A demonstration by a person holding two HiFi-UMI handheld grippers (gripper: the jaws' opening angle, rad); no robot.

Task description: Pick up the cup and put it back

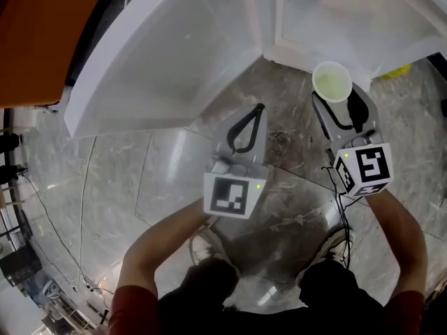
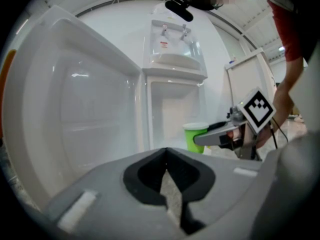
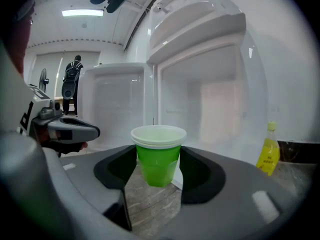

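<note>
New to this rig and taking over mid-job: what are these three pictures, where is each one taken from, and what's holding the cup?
There is no robot arm here: a person holds a two-jaw gripper in each hand. The head view comes from a camera on the person's head, looking steeply down at both grippers over a marble floor. Each of the other two views rides on one gripper and looks along its jaws. The right gripper is closed on a green cup and holds it clear of the floor. The left gripper is shut and empty. Ahead stands a white water dispenser with its lower door open. A yellow bottle stands off to the right.
</note>
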